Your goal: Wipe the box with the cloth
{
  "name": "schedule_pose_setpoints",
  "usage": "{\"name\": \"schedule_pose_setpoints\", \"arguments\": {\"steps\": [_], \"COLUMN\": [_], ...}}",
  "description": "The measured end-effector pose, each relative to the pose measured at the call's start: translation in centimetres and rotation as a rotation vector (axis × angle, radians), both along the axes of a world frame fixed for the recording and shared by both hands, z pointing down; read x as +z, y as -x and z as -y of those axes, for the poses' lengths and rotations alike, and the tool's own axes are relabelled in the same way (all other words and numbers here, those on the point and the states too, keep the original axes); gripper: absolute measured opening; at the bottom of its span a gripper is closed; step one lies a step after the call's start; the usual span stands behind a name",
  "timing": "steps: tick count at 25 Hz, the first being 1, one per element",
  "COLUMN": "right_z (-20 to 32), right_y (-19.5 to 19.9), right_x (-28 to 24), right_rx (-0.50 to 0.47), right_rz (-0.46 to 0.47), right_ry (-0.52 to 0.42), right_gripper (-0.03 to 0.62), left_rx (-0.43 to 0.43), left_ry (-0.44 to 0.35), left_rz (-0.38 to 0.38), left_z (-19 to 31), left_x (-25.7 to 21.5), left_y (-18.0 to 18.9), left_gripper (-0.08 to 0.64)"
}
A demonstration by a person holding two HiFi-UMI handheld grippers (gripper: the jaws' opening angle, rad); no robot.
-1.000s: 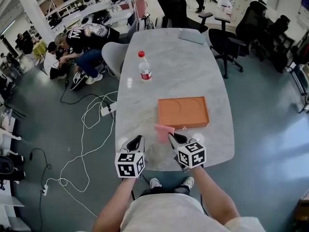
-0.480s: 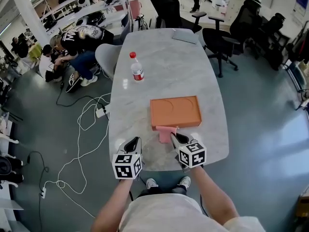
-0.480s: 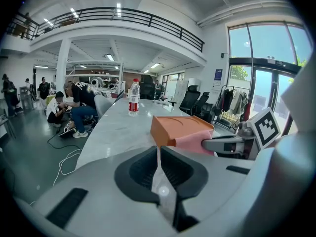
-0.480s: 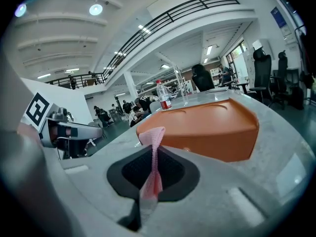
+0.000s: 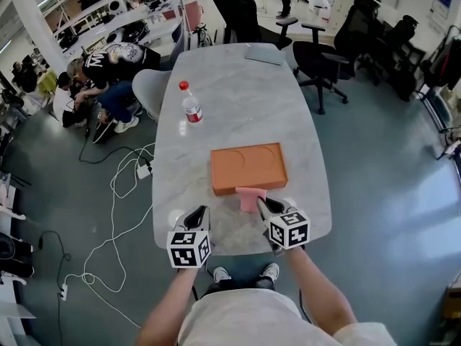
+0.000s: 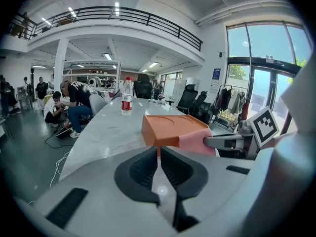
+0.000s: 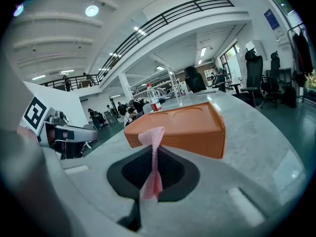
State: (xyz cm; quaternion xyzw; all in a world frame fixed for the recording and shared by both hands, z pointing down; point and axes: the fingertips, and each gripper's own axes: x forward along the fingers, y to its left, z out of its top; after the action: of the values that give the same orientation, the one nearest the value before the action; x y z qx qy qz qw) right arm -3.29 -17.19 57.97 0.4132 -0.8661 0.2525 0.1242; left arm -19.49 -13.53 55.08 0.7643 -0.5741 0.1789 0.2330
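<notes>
An orange box (image 5: 248,167) with shallow round hollows in its top lies flat on the marble table (image 5: 238,107). My right gripper (image 5: 263,206) is shut on a pink cloth (image 5: 250,197), which hangs against the box's near side. In the right gripper view the cloth (image 7: 152,154) runs pinched between the jaws, with the box (image 7: 180,126) right ahead. My left gripper (image 5: 199,215) is shut with nothing in it, to the left over the table's near edge. In the left gripper view the box (image 6: 170,129) and the cloth (image 6: 196,141) show ahead and to the right.
A plastic bottle (image 5: 190,107) with a red cap stands at the table's far left. A laptop (image 5: 263,55) lies at the far end. Office chairs (image 5: 328,56) stand on the right. People (image 5: 108,63) crouch at the left, near cables (image 5: 119,193) on the floor.
The cloth in my right gripper has moved forward and now touches the box's near side. The view has shifted, so the box sits further left in frame.
</notes>
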Motion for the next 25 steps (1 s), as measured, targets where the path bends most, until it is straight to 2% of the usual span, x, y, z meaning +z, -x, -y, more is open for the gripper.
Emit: {"name": "schedule_pose_setpoints", "arguments": {"steps": [25], "right_z": [0.5], "right_y": [-11.0], "right_x": [-0.1], "right_rx": [0.146], "right_rz": [-0.008], "right_ry": [0.005], "right_gripper": [0.015], "left_rx": [0.033], "left_ry": [-0.015], "left_rz": [-0.01], "left_z": [1.2], "left_x": [-0.5], "left_y": [-7.0], "left_gripper": [0.026]}}
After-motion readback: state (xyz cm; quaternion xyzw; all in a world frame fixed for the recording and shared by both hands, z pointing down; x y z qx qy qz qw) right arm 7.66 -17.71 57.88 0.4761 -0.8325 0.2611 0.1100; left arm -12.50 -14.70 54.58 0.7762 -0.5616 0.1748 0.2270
